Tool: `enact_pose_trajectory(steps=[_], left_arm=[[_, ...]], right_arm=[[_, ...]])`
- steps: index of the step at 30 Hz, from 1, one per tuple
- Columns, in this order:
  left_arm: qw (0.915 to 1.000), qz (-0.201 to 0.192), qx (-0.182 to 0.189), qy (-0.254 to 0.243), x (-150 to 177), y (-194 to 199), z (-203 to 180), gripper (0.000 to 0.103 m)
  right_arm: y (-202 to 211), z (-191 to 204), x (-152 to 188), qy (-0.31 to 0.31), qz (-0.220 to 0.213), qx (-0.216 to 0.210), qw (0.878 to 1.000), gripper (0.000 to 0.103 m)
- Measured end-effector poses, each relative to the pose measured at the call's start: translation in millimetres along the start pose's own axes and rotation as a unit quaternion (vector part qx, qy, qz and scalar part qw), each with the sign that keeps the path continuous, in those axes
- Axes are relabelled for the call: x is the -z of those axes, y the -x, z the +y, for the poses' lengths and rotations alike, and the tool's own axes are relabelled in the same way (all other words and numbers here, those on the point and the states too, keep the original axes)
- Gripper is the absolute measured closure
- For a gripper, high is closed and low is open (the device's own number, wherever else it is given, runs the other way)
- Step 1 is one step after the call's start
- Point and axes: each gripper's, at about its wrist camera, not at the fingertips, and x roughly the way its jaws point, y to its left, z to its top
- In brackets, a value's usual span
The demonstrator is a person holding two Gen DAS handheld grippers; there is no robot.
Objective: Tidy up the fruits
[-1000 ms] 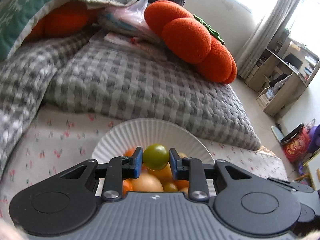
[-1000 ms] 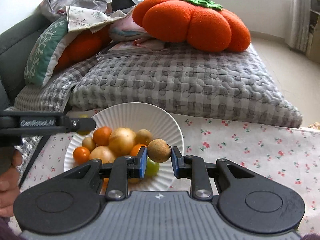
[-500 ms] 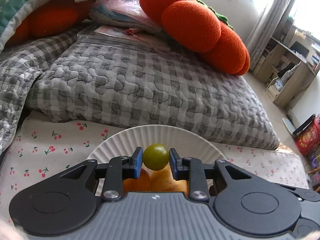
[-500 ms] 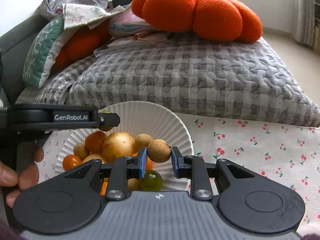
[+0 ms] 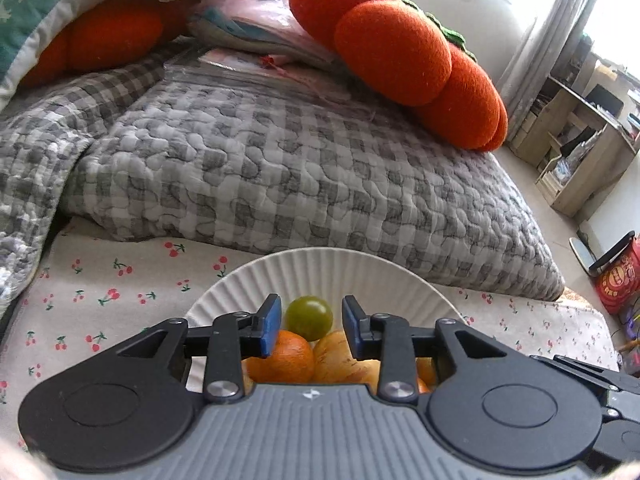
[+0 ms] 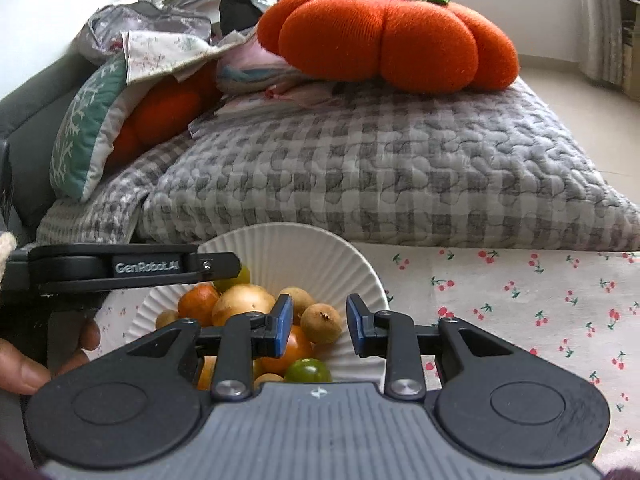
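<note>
Both tongs gape over the plate; nothing gripped.
Left tongs straddle green tomato; right tongs straddle longan; retreat straight, avoid nudging pile.

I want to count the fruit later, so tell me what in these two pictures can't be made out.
- Left wrist view: most of the fruit on the white plate is hidden behind the left gripper body.
- Right wrist view: the pile's near side is hidden behind the right gripper.
- Right wrist view: the green fruit at the back is partly covered by the left gripper's finger.
</note>
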Motion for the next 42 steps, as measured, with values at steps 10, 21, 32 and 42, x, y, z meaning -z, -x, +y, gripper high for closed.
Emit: enact_pose_trajectory(steps=[10, 21, 32, 42], left_arm=[[0.9978, -0.015, -0.044, -0.047, 9, 39, -12, 0.061], [0.9953, -0.017, -0.079, -0.054, 35, 95, 3, 0.052], [0.9939, -0.021, -0.096, -0.049, 71, 163, 8, 0.037], [0.9944, -0.038, -0.082, -0.054, 101, 208, 11, 0.017]], right_arm=[[15, 23, 3, 0.015, 0.007, 0.006, 1.0, 0.075], [41, 56, 22, 0.053, 0.03, 0.044, 0.997, 0.067], [96, 84, 42, 0.062, -0.004, 0.045, 0.997, 0.031], [140, 93, 68, 0.074, -0.031, 0.054, 0.995, 0.015]])
